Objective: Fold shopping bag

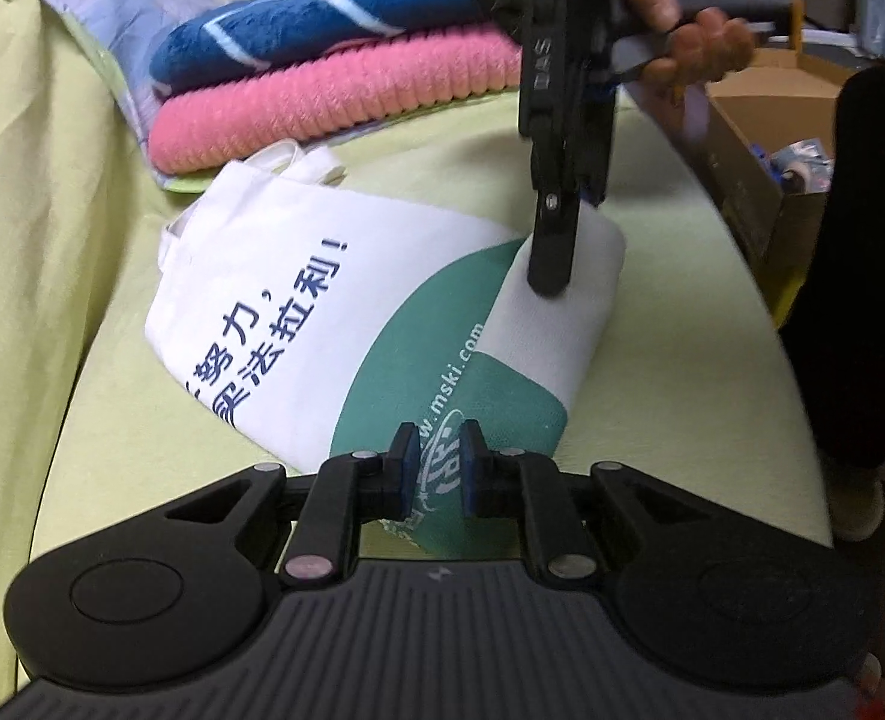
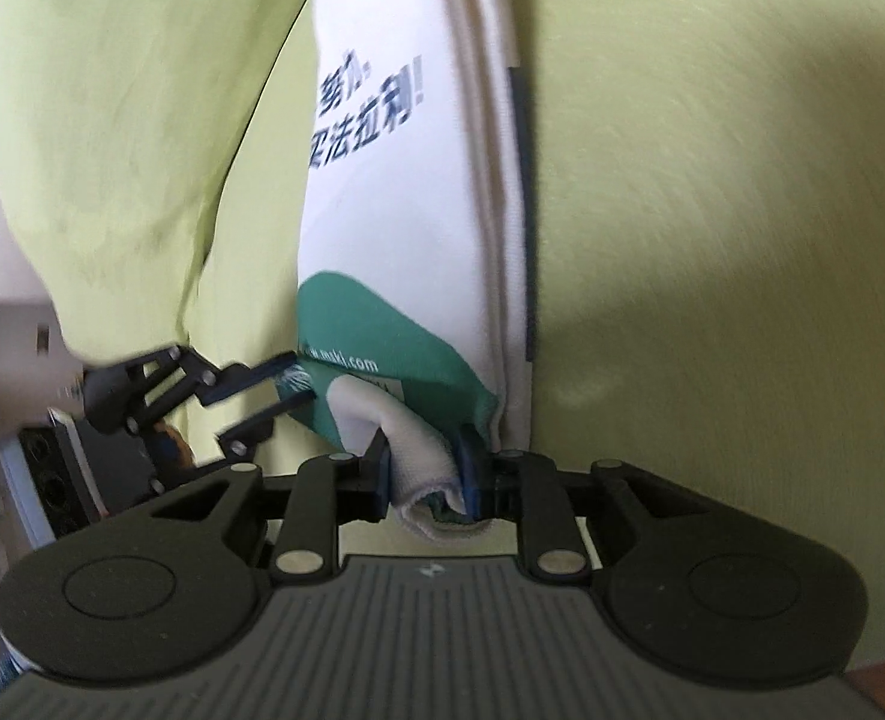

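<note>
White fabric shopping bag with green patch and blue print lies on pale green sheet; bottom edge lifted, partly turned over. Our right gripper pinches bunched white corner tight. Our left gripper narrowly parted around green corner; grip uncertain. We judge: keep both corners level, carry edge evenly toward handles.

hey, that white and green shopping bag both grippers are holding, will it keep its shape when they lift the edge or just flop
Likely floppy: the shopping bag curls over where the right gripper bunches its corner. Probably light, since the lifted edge rises without dragging the flat part off the green sheet. The left gripper pinches the woven-looking fabric, so slipping seems unlikely.
</note>
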`<state>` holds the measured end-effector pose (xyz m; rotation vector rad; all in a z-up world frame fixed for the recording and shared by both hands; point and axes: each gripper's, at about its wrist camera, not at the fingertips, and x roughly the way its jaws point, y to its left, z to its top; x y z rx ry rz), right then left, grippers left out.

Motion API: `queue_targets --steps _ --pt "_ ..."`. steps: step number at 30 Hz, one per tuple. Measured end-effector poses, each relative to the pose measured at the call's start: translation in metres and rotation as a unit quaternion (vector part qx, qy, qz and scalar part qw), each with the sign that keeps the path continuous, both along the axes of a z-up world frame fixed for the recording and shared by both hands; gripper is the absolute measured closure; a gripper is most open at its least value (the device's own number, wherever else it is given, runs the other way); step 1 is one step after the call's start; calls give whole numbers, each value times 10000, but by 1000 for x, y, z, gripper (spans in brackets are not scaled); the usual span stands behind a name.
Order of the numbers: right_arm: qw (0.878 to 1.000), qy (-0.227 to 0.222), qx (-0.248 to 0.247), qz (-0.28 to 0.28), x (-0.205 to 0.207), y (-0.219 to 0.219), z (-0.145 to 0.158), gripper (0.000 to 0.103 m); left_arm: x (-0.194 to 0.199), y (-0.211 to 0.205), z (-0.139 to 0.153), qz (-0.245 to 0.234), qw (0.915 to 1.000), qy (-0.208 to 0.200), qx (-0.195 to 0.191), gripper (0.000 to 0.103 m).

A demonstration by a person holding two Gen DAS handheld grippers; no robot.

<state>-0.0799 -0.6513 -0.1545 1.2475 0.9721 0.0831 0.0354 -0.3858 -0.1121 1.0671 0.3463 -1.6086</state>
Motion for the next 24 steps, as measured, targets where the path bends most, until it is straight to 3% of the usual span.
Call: queue_targets --steps 1,5,6,8,10,12,13,15,17,19,22,24 --pt "9999 -25 -44 -138 -3 2 1 85 0 -1 -1 21 10000 -23 -2 93" --pt "9898 -387 -1313 -388 -12 27 31 80 -3 -1 -3 36 10000 -83 -6 94" --pt "9829 -449 -1742 -397 -14 37 41 79 -3 -1 -3 50 10000 -69 -11 94" --pt "9565 -521 -2841 -405 -15 64 61 74 -2 -1 -3 77 10000 -36 -21 94" --pt "9003 -520 -4318 -200 -12 102 77 70 -2 -3 -3 80 10000 -8 -18 95" --pt "8275 -547 -5588 82 -4 141 88 71 -2 -5 -4 69 10000 -10 -10 96" --pt "7916 -632 -6072 276 -5 155 90 72 -2 -5 -4 58 10000 -16 -5 97" --pt "7316 -686 -6746 713 1 185 85 77 -3 -6 -4 39 10000 -26 4 98" --pt "7183 -544 -6889 806 13 190 71 83 -3 -6 -4 42 10000 -29 -1 98" --pt "7058 -404 -7016 892 24 196 57 83 -4 -5 -5 50 10000 -61 -46 98" --pt "7199 -273 -6885 831 33 186 47 83 -6 -4 -6 88 9998 -122 -139 98" --pt "7383 -172 -6700 754 37 176 48 82 -7 -2 -6 128 9996 -162 -206 97"
